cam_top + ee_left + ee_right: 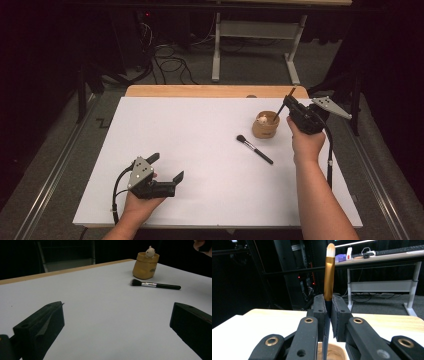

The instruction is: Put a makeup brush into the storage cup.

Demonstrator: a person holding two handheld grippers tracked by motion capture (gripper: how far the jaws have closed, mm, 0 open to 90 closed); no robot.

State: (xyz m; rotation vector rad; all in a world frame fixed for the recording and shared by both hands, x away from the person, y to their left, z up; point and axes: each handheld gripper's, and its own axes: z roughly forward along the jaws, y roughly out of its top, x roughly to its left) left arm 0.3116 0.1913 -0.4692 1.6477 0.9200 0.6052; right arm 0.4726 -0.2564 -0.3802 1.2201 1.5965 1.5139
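A tan cup [265, 128] with a small white figure on its rim stands at the right of the white table top [200, 150]. My right gripper [289, 103] hovers just over and to the right of the cup, shut on a slim brush [329, 277] with a gold ferrule and white bristles pointing up. Its dark handle runs down toward the cup's mouth [332, 352]. A black-handled powder brush [255, 149] lies flat on the table, left of and nearer than the cup. My left gripper [167, 166] rests low at the near left, open and holding nothing. In its own view, the cup [145, 266] and powder brush [155, 285] lie far ahead.
A wooden strip [215, 91] borders the table's far edge. Beyond it on the floor are a desk frame [255, 45] and loose cables [170, 62]. Metal rails [55, 170] run along both sides of the table.
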